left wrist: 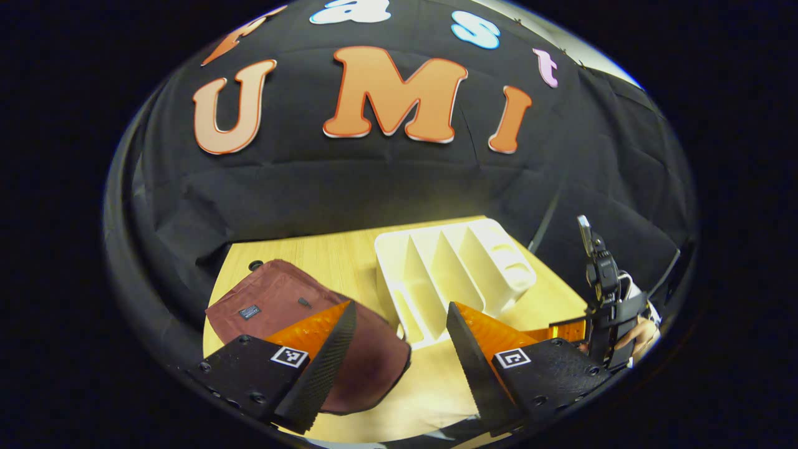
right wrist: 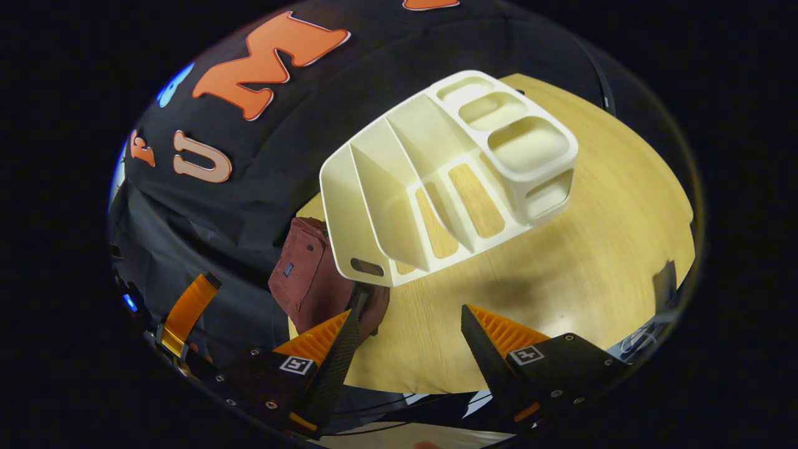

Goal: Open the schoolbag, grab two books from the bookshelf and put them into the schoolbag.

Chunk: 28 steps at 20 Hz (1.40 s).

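Dark red schoolbag (left wrist: 293,312) lying flat on the wooden counter (left wrist: 349,255), left of the white bookshelf (left wrist: 455,274), long side running from the far left corner toward the near edge, flap with a small label up. In the right gripper view, same schoolbag (right wrist: 305,280) tucked just beside the bookshelf (right wrist: 436,174), at the counter (right wrist: 592,249) edge by the black wall. Bookshelf slots standing bare, dividers running away toward the wall, small cups at one end. Left hand-held gripper (left wrist: 399,340) hanging above the near part of the counter, fingers wide apart, holding nothing, one finger in front of the schoolbag. Right hand-held gripper (right wrist: 405,340) also spread wide, holding nothing, pointing at the counter in front of the bookshelf. Seen from the left gripper view, right hand-held gripper (left wrist: 564,330) at the far right with a hand (left wrist: 639,333) behind it.
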{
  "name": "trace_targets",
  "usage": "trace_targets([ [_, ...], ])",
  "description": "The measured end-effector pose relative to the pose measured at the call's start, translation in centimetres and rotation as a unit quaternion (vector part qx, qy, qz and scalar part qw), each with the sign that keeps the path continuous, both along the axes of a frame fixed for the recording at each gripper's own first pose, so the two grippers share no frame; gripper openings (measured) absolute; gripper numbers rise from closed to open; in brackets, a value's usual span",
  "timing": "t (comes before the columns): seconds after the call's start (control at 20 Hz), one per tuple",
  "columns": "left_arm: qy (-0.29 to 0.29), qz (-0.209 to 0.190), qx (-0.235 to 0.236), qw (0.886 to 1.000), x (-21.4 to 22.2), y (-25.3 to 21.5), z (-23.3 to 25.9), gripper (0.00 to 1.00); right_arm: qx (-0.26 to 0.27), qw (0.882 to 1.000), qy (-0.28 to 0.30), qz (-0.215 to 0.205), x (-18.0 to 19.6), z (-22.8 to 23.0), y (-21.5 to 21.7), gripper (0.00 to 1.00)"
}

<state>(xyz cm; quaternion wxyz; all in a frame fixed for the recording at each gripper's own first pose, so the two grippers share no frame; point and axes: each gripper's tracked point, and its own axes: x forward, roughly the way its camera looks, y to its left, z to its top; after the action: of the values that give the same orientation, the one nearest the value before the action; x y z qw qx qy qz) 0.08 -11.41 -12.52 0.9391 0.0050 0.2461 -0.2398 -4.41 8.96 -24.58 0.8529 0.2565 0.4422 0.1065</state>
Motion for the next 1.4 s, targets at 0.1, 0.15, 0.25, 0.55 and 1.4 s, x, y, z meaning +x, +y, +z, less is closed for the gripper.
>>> trace_targets([
  [0.1,-0.033,0.023,-0.023,0.999,-0.3,-2.0,2.5,0.93,-0.028,0.998,-0.05,-0.002,1.3,2.8,-3.4,0.98],
  [0.15,-0.052,0.033,-0.032,0.998,-0.4,-3.0,3.9,0.92,-0.039,0.996,-0.078,-0.003,1.9,4.5,-4.9,0.98],
  [0.25,-0.091,0.051,-0.041,0.994,-0.6,-4.4,6.2,0.93,-0.053,0.99,-0.132,-0.006,2.6,8.1,-7.3,0.98],
  [0.55,-0.17,0.087,-0.047,0.981,-1.3,-7.1,10.4,0.93,-0.136,0.95,-0.281,-0.012,4.5,16.3,-11.0,0.97],
  [1.4,-0.277,0.125,-0.112,0.946,-2.8,-7.3,13.8,0.94,-0.203,0.873,-0.434,-0.086,2.8,20.3,-15.2,0.97],
])
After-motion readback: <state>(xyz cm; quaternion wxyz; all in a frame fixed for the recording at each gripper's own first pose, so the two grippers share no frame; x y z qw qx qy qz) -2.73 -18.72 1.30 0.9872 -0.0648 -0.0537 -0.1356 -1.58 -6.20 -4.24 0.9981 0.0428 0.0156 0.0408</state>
